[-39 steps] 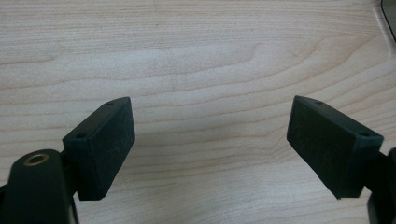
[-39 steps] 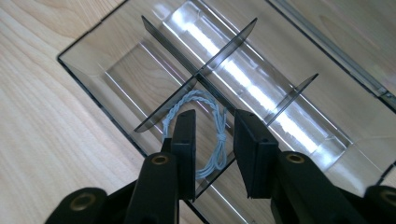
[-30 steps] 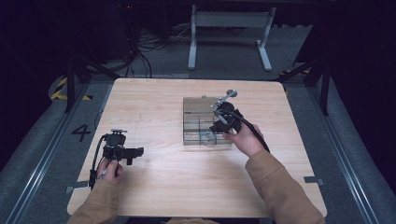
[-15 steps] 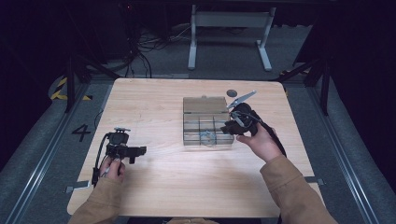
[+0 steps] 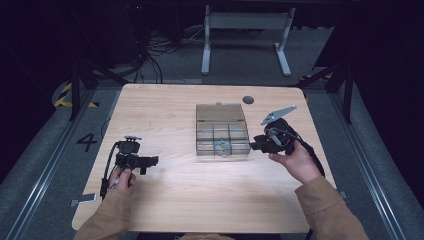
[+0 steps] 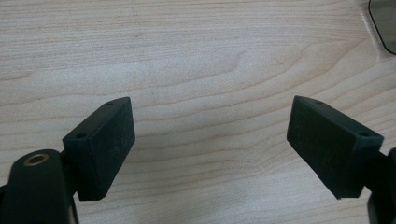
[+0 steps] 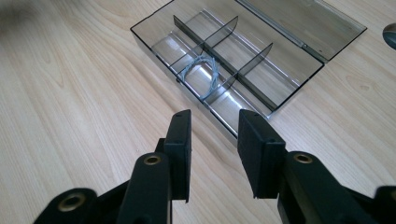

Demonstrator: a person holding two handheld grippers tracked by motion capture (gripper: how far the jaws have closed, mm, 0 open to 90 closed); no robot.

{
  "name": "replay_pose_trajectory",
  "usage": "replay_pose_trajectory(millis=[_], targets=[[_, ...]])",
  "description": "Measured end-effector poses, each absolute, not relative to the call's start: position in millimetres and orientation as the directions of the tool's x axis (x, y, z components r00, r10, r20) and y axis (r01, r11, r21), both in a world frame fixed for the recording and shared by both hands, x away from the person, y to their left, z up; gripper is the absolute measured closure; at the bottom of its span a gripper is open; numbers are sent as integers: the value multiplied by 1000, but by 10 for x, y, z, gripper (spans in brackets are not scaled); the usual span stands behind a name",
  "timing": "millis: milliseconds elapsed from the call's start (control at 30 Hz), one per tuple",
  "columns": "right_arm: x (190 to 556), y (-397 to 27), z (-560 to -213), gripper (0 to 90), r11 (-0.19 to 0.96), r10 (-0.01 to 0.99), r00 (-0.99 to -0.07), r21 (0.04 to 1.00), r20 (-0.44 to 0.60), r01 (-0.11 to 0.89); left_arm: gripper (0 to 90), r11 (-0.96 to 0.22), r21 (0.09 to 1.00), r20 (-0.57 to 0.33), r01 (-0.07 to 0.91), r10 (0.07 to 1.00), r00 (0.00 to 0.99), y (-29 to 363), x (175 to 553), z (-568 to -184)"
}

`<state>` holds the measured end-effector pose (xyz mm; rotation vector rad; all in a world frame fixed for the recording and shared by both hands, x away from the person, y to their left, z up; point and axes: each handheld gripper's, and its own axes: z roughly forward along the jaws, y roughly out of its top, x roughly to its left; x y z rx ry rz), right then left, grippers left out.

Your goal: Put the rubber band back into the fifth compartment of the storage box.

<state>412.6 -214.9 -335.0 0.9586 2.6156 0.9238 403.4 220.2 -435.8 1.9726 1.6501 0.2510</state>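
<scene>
Nearest the person, two tan sleeves enter from the bottom edge of the high view. The left hand (image 5: 121, 177) holds the left gripper (image 5: 150, 161) low over the front-left part of the wooden table (image 5: 165, 210). In the left gripper view its jaws stand wide apart with only bare wood grain between them; nothing is grasped. A grey edge, too little to identify, cuts into the top right corner of that view.

Farther in and to the right, the right hand (image 5: 296, 162) holds the right gripper (image 5: 256, 145), pointing leftward, just beside the right end of a clear plastic compartment box (image 5: 222, 131). In the right gripper view (image 7: 212, 140) the jaws are released, with a moderate gap between them that holds nothing. They sit just short of the box's near wall; contact cannot be confirmed. A grey three-cornered plate (image 5: 278, 113) rises from the top of this gripper.

The box lies at mid-table with its lid (image 5: 220, 112) folded open flat on the far side. Dividers split the tray into compartments. A small coil of thin grey wire (image 7: 201, 72) lies in a middle compartment of the row nearest the person.

Beyond the box, near the far edge, a small dark round disc (image 5: 248, 100) rests on the table. Past the table stand a white frame leg (image 5: 206, 42) and loose cables (image 5: 150, 60) on the floor.
</scene>
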Motion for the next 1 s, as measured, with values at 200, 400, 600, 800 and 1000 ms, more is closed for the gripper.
replay_pose_trajectory(millis=[200, 400, 600, 800, 1000], targets=[[4001, -2287, -3415, 657, 582, 642, -767, 644, 10, 496, 160, -92, 518, -201, 850, 953, 226, 2204, 4033, -4359], [3876, -2399, -3508, 637, 567, 631, -775, 658, 40, 496, 160, -93, 519, -199, 850, 954, 226, 2201, 4031, -4359], [3732, -2438, -3640, 606, 581, 615, -787, 653, 38, 486, 160, -94, 519, -197, 850, 954, 226, 2197, 4031, -4362], [3598, -2440, -3776, 575, 558, 602, -797, 685, 56, 469, 160, -91, 525, -196, 846, 955, 224, 2198, 4024, -4354], [3528, -2378, -3905, 575, 611, 569, -822, 658, 23, 441, 160, -95, 519, -199, 850, 953, 228, 2198, 4031, -4361]])
